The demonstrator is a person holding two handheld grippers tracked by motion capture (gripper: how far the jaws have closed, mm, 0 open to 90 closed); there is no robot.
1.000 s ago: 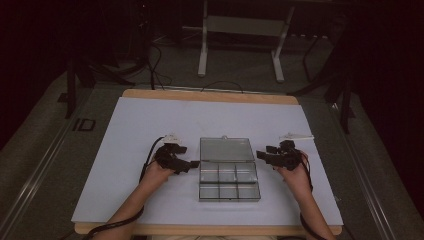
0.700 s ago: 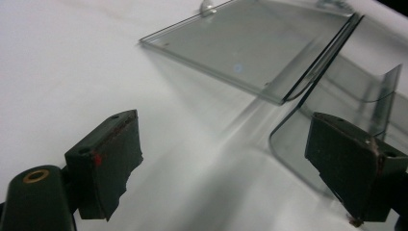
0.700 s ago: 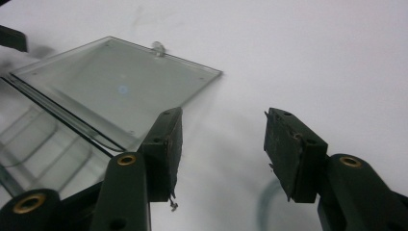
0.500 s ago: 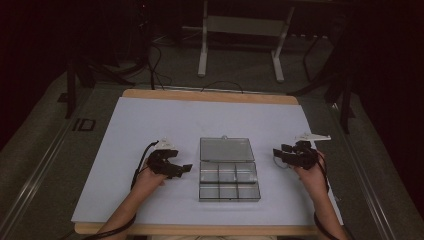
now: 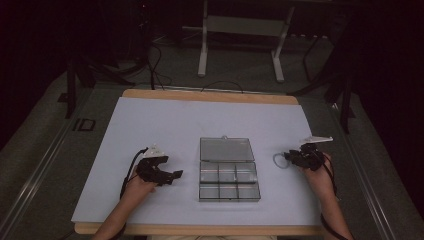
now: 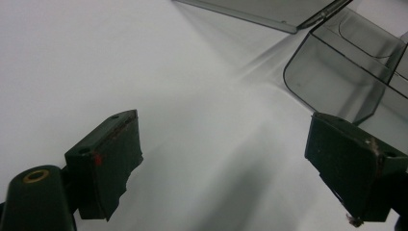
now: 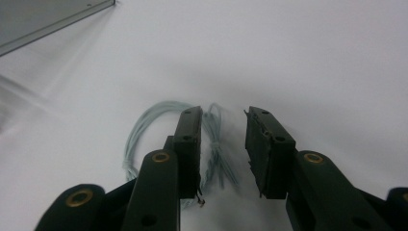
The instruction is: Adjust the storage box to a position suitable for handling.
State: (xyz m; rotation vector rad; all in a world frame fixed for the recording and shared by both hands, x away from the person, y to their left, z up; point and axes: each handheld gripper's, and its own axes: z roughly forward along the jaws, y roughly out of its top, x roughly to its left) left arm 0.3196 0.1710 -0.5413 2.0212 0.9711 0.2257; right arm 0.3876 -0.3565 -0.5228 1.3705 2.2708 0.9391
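The left gripper (image 5: pixel 165 176) waits wide apart beside the open clear compartment box (image 5: pixel 229 170). Right of the box, the right gripper (image 7: pixel 223 144) has just been closing over a coiled pale wire (image 7: pixel 144 130) lying flat, its twisted tail between the jaws, pointing toward the hand. The pickup seems underway; next comes pinching the tail.
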